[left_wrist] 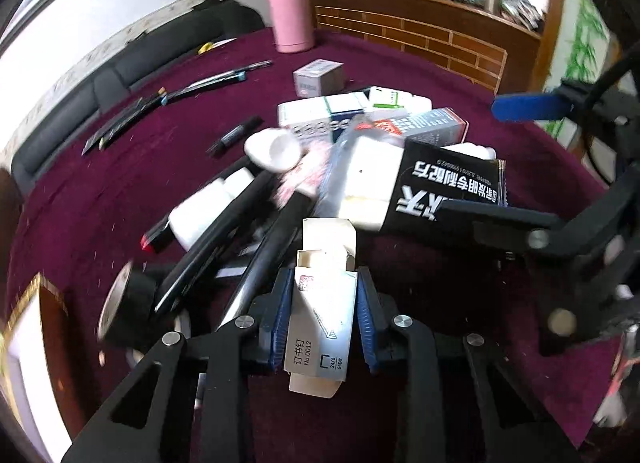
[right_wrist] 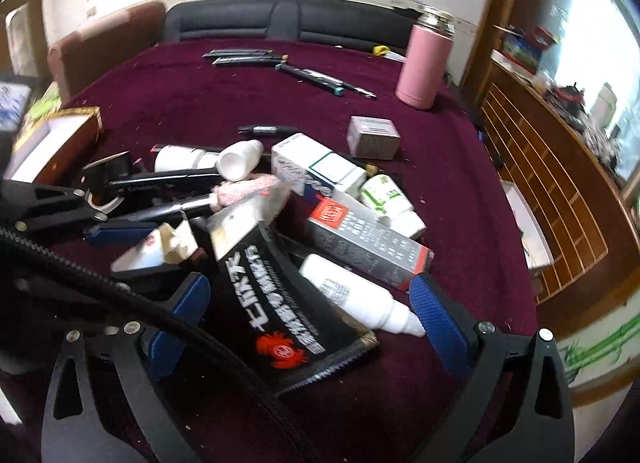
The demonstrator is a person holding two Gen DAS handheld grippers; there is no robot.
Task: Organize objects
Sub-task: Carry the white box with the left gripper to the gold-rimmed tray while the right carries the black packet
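My left gripper point(left_wrist: 324, 283) is shut on a small staple box point(left_wrist: 320, 323) with its end flap open, held just above the maroon tablecloth point(left_wrist: 120, 183) at the near edge of a pile. It also shows in the right wrist view point(right_wrist: 144, 255). The pile holds a black packet with white characters point(right_wrist: 276, 303), a white dropper bottle point(right_wrist: 356, 295), a grey and red box point(right_wrist: 368, 247), medicine boxes point(right_wrist: 316, 171), white bottles point(right_wrist: 240, 159) and black pens point(right_wrist: 160, 179). My right gripper point(right_wrist: 308, 299) is open, its jaws on either side of the black packet and the dropper bottle.
A pink flask point(right_wrist: 424, 63) stands at the far side. Several pens point(right_wrist: 248, 57) lie in a row near the back. A small grey box point(right_wrist: 372, 137) sits apart. A wooden box point(right_wrist: 52, 143) stands at the left, a tape roll point(right_wrist: 108, 175) beside it. A wooden shelf point(right_wrist: 552, 191) lines the right.
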